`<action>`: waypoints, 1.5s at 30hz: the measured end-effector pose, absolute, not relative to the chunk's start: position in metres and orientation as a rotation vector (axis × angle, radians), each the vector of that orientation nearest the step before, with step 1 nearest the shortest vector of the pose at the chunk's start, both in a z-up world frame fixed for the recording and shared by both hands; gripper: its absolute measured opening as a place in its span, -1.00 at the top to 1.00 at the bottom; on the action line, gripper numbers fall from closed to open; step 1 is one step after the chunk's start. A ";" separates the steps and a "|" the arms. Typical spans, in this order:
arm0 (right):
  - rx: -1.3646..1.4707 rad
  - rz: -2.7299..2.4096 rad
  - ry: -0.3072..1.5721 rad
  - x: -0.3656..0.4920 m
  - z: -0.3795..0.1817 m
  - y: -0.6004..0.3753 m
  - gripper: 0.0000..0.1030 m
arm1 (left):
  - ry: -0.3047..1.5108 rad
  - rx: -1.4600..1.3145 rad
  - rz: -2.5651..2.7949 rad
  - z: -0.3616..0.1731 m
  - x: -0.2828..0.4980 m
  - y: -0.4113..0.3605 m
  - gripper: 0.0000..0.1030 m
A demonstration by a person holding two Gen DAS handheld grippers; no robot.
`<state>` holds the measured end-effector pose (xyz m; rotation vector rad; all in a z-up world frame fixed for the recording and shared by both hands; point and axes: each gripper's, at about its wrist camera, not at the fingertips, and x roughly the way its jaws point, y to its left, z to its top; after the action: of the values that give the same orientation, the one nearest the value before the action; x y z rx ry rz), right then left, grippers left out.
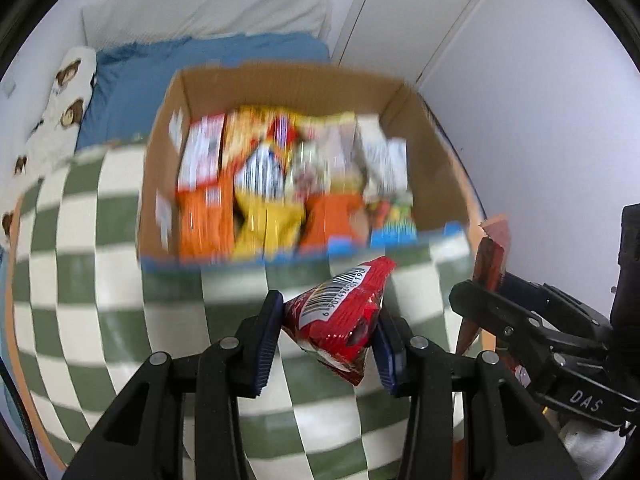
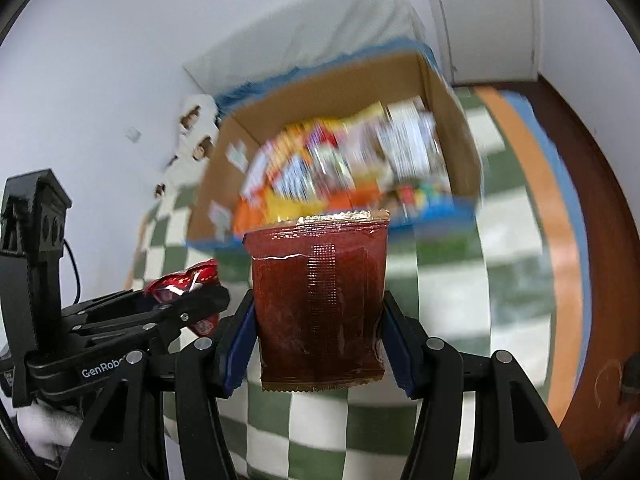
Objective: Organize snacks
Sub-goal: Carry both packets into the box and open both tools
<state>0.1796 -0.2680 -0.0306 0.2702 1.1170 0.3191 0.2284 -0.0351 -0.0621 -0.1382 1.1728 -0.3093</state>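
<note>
Green-and-white checked cloth covers surface, white walls, blue-sheeted bed behind. Open brown cardboard box w/ blurred snack packs. Left gripper clamped on red foil packet; right gripper clamped on dark-red pouch, both above cloth near box.

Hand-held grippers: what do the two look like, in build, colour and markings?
Both are black plastic with silver pivot pins and blue ribbed pads on the fingers. The right hand-held gripper carries white lettering "DAS"; the left hand-held gripper reads "GenRobo", with a thin black cable behind it. No sleeves visible.

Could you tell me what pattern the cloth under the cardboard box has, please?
The cloth is a green-and-cream checkerboard, seen best in the left wrist view.
</note>
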 end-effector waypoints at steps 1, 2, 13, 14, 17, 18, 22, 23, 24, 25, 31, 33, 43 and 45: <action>0.263 0.326 1.102 0.190 -0.024 -0.267 -0.17 | 1.166 -0.134 -0.314 -0.054 0.242 -0.033 0.24; 0.255 0.335 1.089 0.204 -0.015 -0.267 -0.17 | 1.163 -0.133 -0.316 -0.052 0.249 -0.030 0.24; 0.130 0.326 1.145 0.363 -0.016 -0.239 -0.17 | 1.314 -0.161 -0.242 -0.083 0.413 -0.010 0.24; 0.120 0.319 1.163 0.377 -0.022 -0.237 -0.17 | 1.337 -0.169 -0.235 -0.091 0.425 -0.007 0.24; 0.121 0.305 1.240 0.415 -0.048 -0.235 -0.17 | 1.414 -0.198 -0.213 -0.117 0.457 -0.001 0.24; 0.122 0.299 1.264 0.425 -0.057 -0.235 -0.17 | 1.427 -0.197 -0.210 -0.121 0.462 0.000 0.24; 0.093 0.277 1.356 0.459 -0.088 -0.233 -0.17 | 1.495 -0.178 -0.191 -0.145 0.482 -0.001 0.24; 0.098 0.269 1.380 0.467 -0.096 -0.233 -0.17 | 1.510 -0.177 -0.189 -0.151 0.485 -0.001 0.24; 0.099 0.264 1.390 0.471 -0.101 -0.234 -0.17 | 1.523 -0.170 -0.185 -0.156 0.487 -0.002 0.23; 0.094 0.259 1.400 0.476 -0.106 -0.235 -0.17 | 1.529 -0.168 -0.184 -0.159 0.487 -0.002 0.23; 0.066 0.256 1.448 0.491 -0.123 -0.235 -0.17 | 1.560 -0.170 -0.170 -0.175 0.489 -0.001 0.23; 0.047 0.252 1.455 0.491 -0.126 -0.234 -0.17 | 1.565 -0.157 -0.162 -0.178 0.487 -0.003 0.23; 0.015 0.207 1.514 0.485 -0.144 -0.237 -0.85 | 1.543 -0.171 -0.141 -0.174 0.475 0.001 -0.83; -0.003 0.192 1.502 0.482 -0.141 -0.238 -0.85 | 1.538 -0.161 -0.134 -0.171 0.473 0.002 -0.85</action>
<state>0.4816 -0.2379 -0.1405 -0.0031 1.5022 0.1918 0.4726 0.0017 -0.1711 -0.1609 1.5376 -0.1339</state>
